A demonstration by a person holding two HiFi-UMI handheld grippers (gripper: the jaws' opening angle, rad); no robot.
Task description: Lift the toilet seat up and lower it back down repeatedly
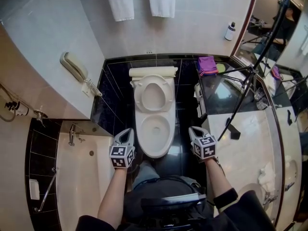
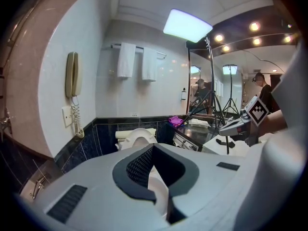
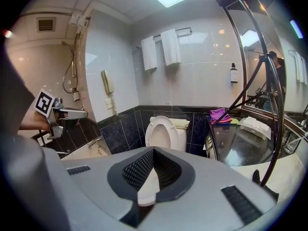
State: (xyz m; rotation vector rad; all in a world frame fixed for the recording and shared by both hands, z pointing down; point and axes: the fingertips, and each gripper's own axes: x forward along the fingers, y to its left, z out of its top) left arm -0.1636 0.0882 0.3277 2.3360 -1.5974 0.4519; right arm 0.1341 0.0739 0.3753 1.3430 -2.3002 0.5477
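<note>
At frame centre the toilet seat (image 1: 153, 94) stands raised against the tank, above the open bowl (image 1: 155, 134). The left gripper (image 1: 127, 131) and right gripper (image 1: 195, 129) flank the bowl's front rim without touching it, each with its jaws pressed together and holding nothing. Only narrow strips of black floor (image 1: 185, 112) separate the bowl from the bathtub (image 1: 79, 177) edge at lower left and the counter (image 1: 250, 138) edge at right.

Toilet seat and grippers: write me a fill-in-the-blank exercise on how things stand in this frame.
1. The toilet seat stands ____, leaning back toward the tank.
2. The left gripper and right gripper flank the bowl, both with jaws ____ and empty.
3. In the head view, the purple cloth lies on the dark ____ to the right of the bowl.
Missing words: up; shut; counter.
</note>
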